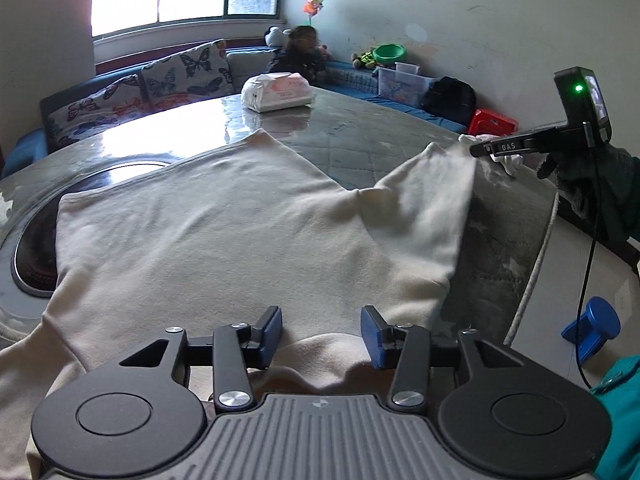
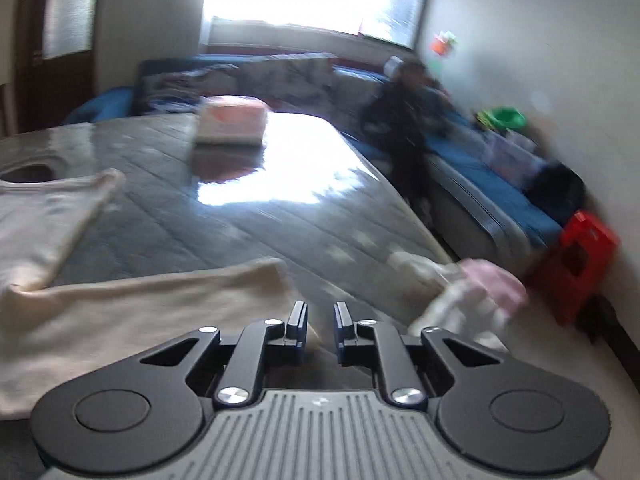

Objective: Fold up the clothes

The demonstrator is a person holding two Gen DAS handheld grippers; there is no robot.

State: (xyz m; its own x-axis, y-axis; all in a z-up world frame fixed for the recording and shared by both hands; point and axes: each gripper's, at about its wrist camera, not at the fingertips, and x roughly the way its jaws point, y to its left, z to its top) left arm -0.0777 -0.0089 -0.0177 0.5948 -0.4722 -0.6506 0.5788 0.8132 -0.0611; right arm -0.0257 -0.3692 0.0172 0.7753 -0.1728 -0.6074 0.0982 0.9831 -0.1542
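A cream sweatshirt (image 1: 224,232) lies spread on the round glass table (image 1: 360,132). My left gripper (image 1: 321,334) is open just above the garment's near edge, holding nothing. One sleeve (image 1: 432,196) stretches up to the right, toward my right gripper (image 1: 478,151), which shows from the side there; its fingertips sit at the sleeve's blurred end. In the blurred right wrist view the right gripper (image 2: 321,326) has a narrow gap between its jaws with nothing in it, and the cream sleeve (image 2: 152,312) lies left of and below it.
A white tissue pack (image 1: 278,92) sits at the table's far side. A dark round recess (image 1: 48,224) lies under the garment's left part. A pink and white cloth (image 2: 476,292) hangs by the right table edge. A sofa with a child (image 1: 298,54), a red stool (image 1: 492,122) and a blue object (image 1: 592,326) stand around.
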